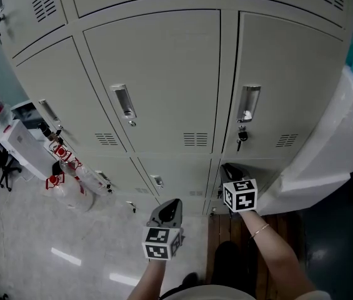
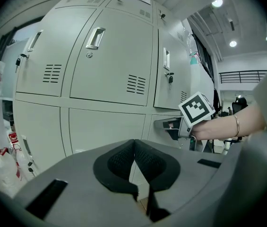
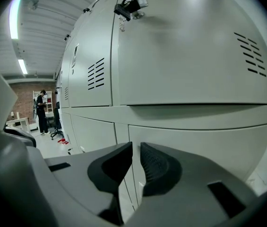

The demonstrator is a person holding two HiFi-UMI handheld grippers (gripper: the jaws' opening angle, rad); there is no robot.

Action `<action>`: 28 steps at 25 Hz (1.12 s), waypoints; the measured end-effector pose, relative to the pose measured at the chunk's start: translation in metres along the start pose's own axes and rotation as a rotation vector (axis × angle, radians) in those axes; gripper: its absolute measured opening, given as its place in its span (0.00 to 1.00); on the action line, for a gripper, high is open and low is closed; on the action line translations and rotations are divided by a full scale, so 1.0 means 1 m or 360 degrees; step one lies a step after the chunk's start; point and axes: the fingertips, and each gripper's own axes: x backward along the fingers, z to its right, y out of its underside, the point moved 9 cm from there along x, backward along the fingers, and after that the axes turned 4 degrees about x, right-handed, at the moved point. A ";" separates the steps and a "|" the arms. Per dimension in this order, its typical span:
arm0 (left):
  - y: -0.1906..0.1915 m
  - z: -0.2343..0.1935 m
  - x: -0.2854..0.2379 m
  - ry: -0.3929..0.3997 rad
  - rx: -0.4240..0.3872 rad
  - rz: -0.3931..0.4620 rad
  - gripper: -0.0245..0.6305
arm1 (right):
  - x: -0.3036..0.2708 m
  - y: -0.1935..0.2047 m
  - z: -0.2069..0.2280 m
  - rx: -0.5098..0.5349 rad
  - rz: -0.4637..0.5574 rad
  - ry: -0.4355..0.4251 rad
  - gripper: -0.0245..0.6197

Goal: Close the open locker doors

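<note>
Right gripper [image 3: 136,150] sits slightly parted and empty; left gripper [image 2: 134,145] is clenched. Push the lower locker door [image 3: 199,145] squarely; it seems almost flush.

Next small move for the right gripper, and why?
Probably ease the right gripper straight forward to press the lower right door. Its jaws, nearly together and empty, point at that panel from close by, below the keyed door. Whether the lower door sits flush I cannot tell.
</note>
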 end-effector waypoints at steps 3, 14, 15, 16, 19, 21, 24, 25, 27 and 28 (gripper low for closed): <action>0.000 0.001 0.004 0.0014 0.0002 -0.0002 0.07 | 0.007 -0.002 -0.002 -0.0014 0.0014 0.0006 0.10; 0.004 0.007 0.028 0.0124 -0.0047 0.0024 0.07 | 0.083 0.005 -0.032 -0.0106 0.0081 0.0041 0.07; 0.004 0.008 0.030 0.0136 -0.0052 0.0028 0.07 | 0.091 0.007 -0.035 -0.0114 0.0086 0.0046 0.07; 0.004 0.009 0.032 0.0148 -0.0057 0.0028 0.07 | 0.099 0.009 -0.038 -0.0122 0.0091 0.0051 0.06; 0.003 0.014 0.038 0.0191 -0.0059 0.0001 0.07 | 0.123 0.015 -0.045 -0.0143 0.0099 0.0076 0.05; 0.004 0.016 0.041 0.0213 -0.0066 -0.0022 0.07 | 0.137 0.020 -0.049 -0.0161 0.0100 0.0101 0.05; 0.007 0.016 0.045 0.0225 -0.0090 0.0005 0.07 | 0.157 0.027 -0.054 -0.0208 0.0103 0.0132 0.04; 0.007 0.017 0.047 0.0236 -0.0092 0.0004 0.07 | 0.164 0.029 -0.056 -0.0226 0.0107 0.0142 0.04; 0.007 0.021 0.051 0.0262 -0.0097 -0.0005 0.07 | 0.178 0.033 -0.060 -0.0259 0.0120 0.0160 0.03; 0.007 0.022 0.053 0.0271 -0.0104 -0.0004 0.07 | 0.185 0.035 -0.062 -0.0272 0.0125 0.0168 0.02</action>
